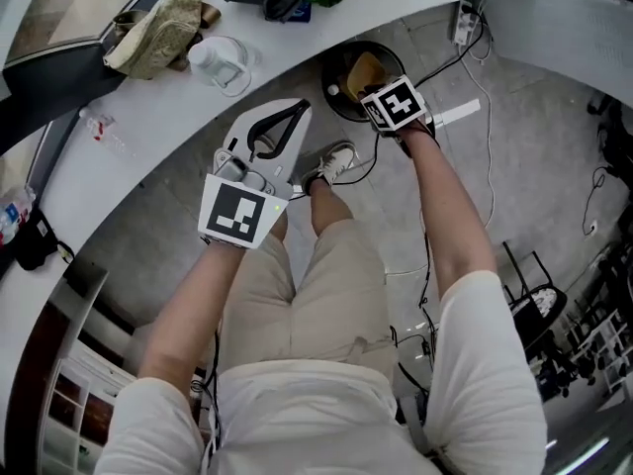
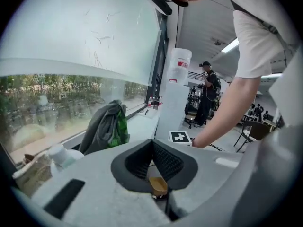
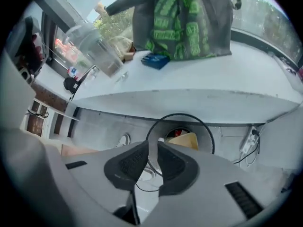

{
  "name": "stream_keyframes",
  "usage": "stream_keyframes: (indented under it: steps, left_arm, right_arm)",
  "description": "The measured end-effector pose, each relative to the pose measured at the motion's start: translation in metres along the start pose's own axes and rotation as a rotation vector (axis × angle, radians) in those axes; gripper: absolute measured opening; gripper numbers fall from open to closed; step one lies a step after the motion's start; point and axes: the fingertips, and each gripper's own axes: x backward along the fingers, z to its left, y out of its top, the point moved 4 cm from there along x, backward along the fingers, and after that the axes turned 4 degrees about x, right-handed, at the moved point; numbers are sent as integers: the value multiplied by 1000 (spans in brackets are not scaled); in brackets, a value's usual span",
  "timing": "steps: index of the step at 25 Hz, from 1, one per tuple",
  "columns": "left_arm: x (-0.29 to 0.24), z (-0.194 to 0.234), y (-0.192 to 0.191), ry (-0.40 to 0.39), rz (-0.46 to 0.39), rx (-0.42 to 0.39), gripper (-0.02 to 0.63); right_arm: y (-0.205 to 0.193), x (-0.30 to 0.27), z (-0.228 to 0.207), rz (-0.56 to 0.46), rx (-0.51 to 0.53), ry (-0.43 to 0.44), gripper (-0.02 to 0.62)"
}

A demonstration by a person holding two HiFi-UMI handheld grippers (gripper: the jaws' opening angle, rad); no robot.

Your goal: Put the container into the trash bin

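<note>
Yellowish container (image 1: 364,70) down inside the round black trash bin (image 1: 338,95), below the edge of the white counter (image 1: 287,47). Right gripper (image 3: 152,148) above the bin, jaws a little apart, nothing between them. Left gripper (image 2: 152,144) off to the side, jaws together, empty. Reads as drop done, withdrawal stage. Calls next for lifting both tools clear without snagging the rim.

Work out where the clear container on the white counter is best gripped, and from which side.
Grip the clear container by its round body, below the white cap, with the jaws level on opposite sides of the wall. It looks upright, so a level approach from the white counter's open front edge probably suits best. The beige cloth bundle lies close behind it to the left.
</note>
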Motion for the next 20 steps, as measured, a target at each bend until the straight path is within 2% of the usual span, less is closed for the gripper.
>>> stream_keyframes:
  steps: [5,11,20]
  left_arm:
    - [33,-1,58,-2,-41,-45,16]
    - [70,-18,95,0,-68,-1,15]
    - [99,-54,143,-30,-85,-53,17]
  right_arm:
    - [20,68,20,-99,-57,-47,5]
    - [27,144,62,-251,-162,-72,2]
    - [33,238,108,-421,-213,-125,2]
